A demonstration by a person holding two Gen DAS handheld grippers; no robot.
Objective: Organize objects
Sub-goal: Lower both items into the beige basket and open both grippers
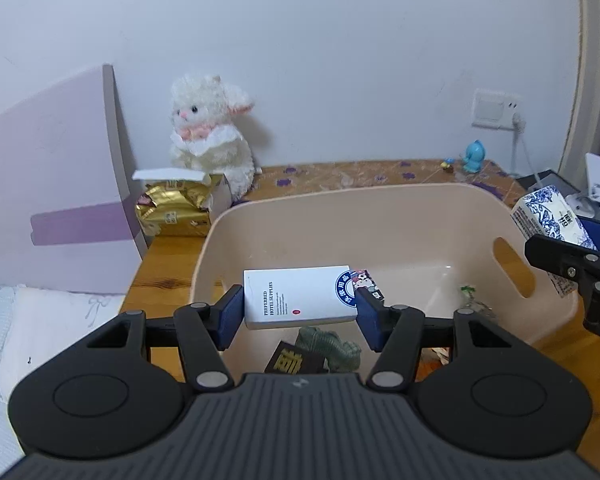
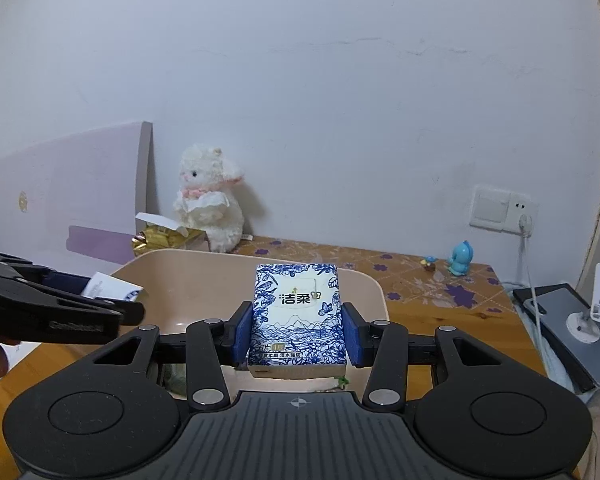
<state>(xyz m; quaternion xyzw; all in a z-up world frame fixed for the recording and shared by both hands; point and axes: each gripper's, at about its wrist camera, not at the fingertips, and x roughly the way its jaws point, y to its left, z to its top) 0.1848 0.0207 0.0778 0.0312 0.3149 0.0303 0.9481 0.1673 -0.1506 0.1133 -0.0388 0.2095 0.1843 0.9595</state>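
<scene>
We see a white box (image 1: 298,298) printed "PREFERRED HOTEL SUPPLIES" with a blue round seal, held level above the beige bin (image 1: 400,200). A blue-and-white floral tissue pack (image 2: 298,318) is held upright over the bin's near rim. In the bin lie a green dinosaur toy (image 1: 332,348), a dark packet (image 1: 294,360) and a small patterned box (image 1: 366,280).

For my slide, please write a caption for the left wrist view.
Left gripper holds a white box above the beige bin.

left gripper (image 1: 300,312) clamped, right gripper (image 2: 298,332) clamped
</scene>
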